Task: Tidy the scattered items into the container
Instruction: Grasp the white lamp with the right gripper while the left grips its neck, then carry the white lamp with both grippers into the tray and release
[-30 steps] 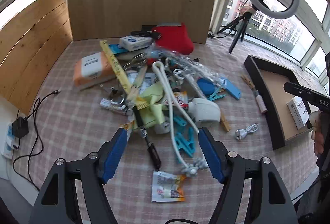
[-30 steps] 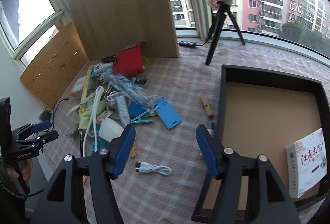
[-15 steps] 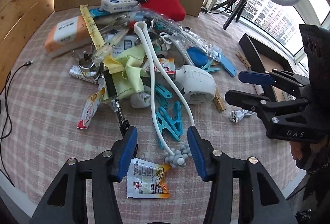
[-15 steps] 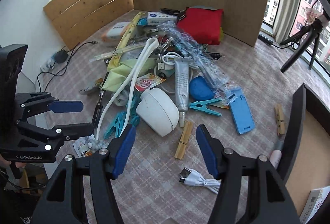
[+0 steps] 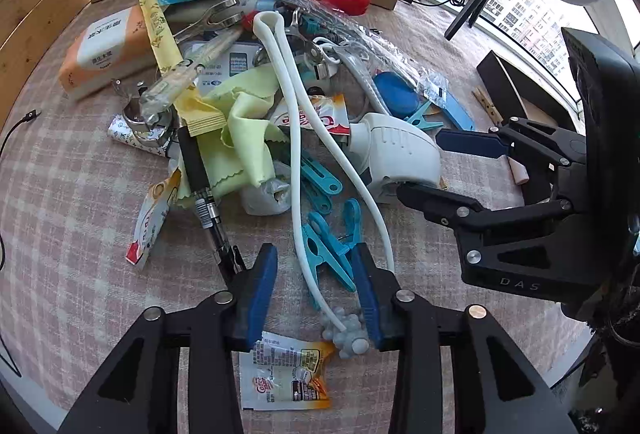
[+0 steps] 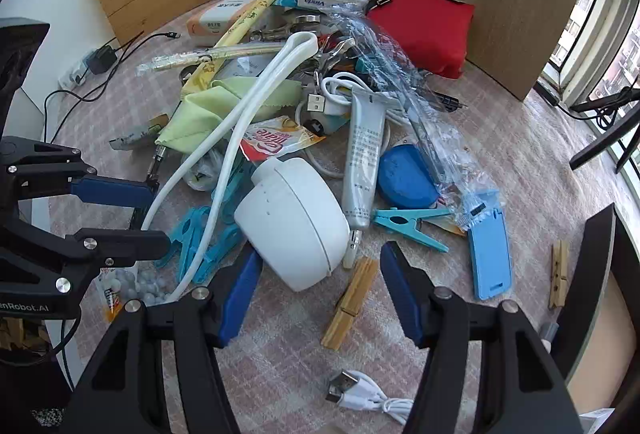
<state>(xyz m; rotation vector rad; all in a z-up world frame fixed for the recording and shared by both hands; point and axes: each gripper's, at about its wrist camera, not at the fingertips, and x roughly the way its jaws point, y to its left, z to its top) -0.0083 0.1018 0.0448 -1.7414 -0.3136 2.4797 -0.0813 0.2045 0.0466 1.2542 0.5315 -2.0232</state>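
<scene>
Teal clothes pegs [image 5: 334,254] and a white hose [image 5: 320,162] lie between the left gripper [image 5: 316,288], whose jaws have just been closing, not yet pinching. Beside the hose, the right gripper [image 6: 320,284] stands open over a white dome-shaped thing [image 6: 294,222] and a wooden peg [image 6: 352,300]; the container [image 6: 592,274] lies well right of the hose.

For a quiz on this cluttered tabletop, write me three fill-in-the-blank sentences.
1. The pouch against the wooden board is ____.
2. The wooden clothespin lies between the jaws of the ____ gripper.
3. The cloth under the white hose is pale ____.

Missing words: red; right; yellow
</scene>
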